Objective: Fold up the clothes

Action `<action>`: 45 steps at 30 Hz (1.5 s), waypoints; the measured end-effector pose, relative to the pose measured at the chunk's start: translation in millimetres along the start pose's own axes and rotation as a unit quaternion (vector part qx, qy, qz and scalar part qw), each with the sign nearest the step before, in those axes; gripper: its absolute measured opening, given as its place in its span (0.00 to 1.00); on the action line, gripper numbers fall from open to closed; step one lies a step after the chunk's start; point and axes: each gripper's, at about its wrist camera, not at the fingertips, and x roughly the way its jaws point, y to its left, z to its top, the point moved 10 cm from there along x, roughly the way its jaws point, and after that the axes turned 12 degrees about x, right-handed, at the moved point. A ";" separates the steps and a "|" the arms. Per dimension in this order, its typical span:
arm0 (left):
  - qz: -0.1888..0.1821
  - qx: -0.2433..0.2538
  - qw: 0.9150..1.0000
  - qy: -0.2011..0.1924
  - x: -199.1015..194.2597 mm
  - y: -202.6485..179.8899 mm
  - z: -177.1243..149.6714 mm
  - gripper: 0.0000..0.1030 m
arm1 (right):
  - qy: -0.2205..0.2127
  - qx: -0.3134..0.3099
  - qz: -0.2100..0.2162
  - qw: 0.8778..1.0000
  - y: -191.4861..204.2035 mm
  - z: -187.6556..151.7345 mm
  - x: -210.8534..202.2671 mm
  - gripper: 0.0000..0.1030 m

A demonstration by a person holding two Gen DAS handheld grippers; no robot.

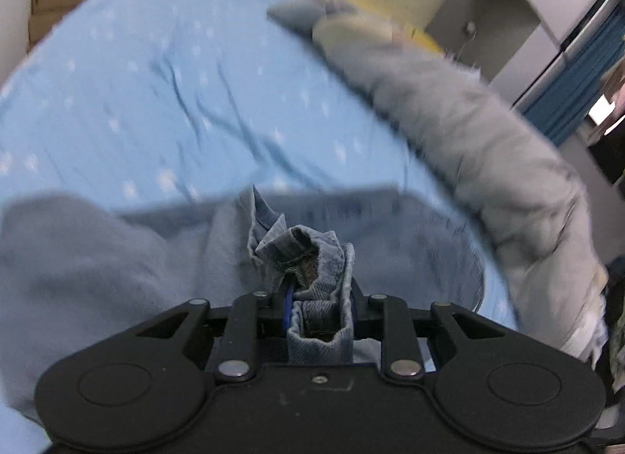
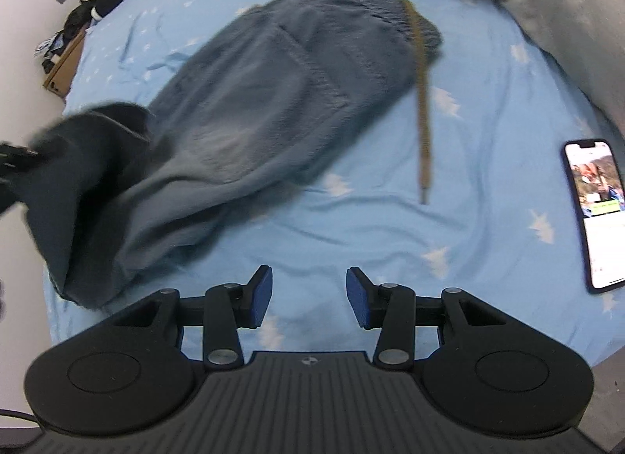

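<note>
Bed (image 2: 390,219) with blue star-print sheet; grey duvet (image 1: 508,165) bunched along its far edge. Jeans (image 2: 273,102) lie diagonally across the sheet, waistband end far, back pocket up, a tan drawstring (image 2: 422,114) trailing off the waist onto the sheet. The near leg end is lifted off the bed at left in the right wrist view, blurred, so in motion. Left gripper (image 1: 316,297): clenched on a bunched denim hem, cloth wadded between the jaws and hanging below; the bulk of the fabric drapes beneath it. Right gripper (image 2: 308,294): released, jaws apart, blue pads (image 2: 261,294) bare, hovering over empty sheet just beside the lower edge of the jeans, touching nothing. Phone (image 2: 593,215) lit, face up at the right edge of the bed, well apart from the jeans. Judgement: step in hand is the lengthwise fold, leg end carried toward the waistband. To do it well: right gripper should take the other hem corner so both corners travel level; otherwise one-point carry will twist the leg. Keep the hem low, lay it square on the waistband, tuck the drawstring in before release. The wadded grip may leave a crease; smooth after. Phone is clear of the path if the carry stays over the jeans.
</note>
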 end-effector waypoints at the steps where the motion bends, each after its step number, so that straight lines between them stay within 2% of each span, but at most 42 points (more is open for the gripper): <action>1: 0.005 0.001 1.000 0.010 13.3 -5.3 -9.6 0.22 | 0.001 -0.001 -0.002 1.000 -5.5 1.4 0.9 0.44; 6: 0.032 0.019 0.998 0.060 54.6 -14.5 -44.9 0.23 | 0.014 -0.018 -0.001 1.000 -11.4 3.7 5.5 0.44; 10: 0.030 0.024 0.996 0.076 41.1 -12.5 -49.1 0.32 | 0.021 -0.034 0.012 0.999 -1.4 8.7 8.6 0.44; 12: 0.023 0.016 0.996 0.083 33.4 -12.9 -47.4 0.44 | 0.021 -0.038 0.023 0.999 10.0 11.2 8.8 0.44; 16: 0.019 0.007 0.996 0.092 10.0 -11.4 -47.6 0.55 | 0.022 -0.049 0.046 0.997 37.3 16.7 10.4 0.44; 20: 0.018 -0.014 0.996 0.089 -30.5 2.0 -55.1 0.59 | 0.022 -0.052 0.075 0.996 71.0 26.8 17.3 0.44; 25: 0.037 -0.053 0.996 0.065 -81.5 39.4 -68.4 0.62 | 0.030 -0.042 0.130 0.990 121.8 44.4 37.1 0.49; 28: 0.048 -0.072 0.995 0.055 -97.9 64.2 -75.4 0.63 | 0.039 -0.028 0.171 0.984 152.8 56.9 55.4 0.66; 29: 0.055 -0.074 0.994 0.054 -101.0 73.1 -77.3 0.63 | 0.043 -0.023 0.172 0.984 160.1 62.0 63.8 0.70; 33: 0.073 -0.104 0.991 0.045 -107.0 111.6 -78.3 0.63 | 0.056 -0.001 0.166 0.985 178.5 79.3 97.5 0.73; 39: 0.101 -0.131 0.986 0.034 -106.3 162.6 -71.5 0.63 | 0.107 0.029 0.154 0.982 196.6 75.7 140.1 0.73; 40: 0.104 -0.138 0.984 0.032 -107.3 170.5 -70.4 0.63 | 0.115 0.027 0.147 0.982 199.7 72.4 145.0 0.72; 41: 0.107 -0.144 0.983 0.032 -108.1 177.7 -69.6 0.63 | 0.120 0.023 0.136 0.983 202.3 69.2 149.2 0.62; 42: 0.110 -0.150 0.982 0.031 -109.0 184.9 -68.9 0.63 | 0.121 0.016 0.122 0.985 204.6 66.4 151.1 0.43; 45: 0.115 -0.169 0.979 0.027 -110.8 203.8 -67.3 0.64 | 0.102 -0.017 0.106 0.989 215.8 64.7 143.4 0.16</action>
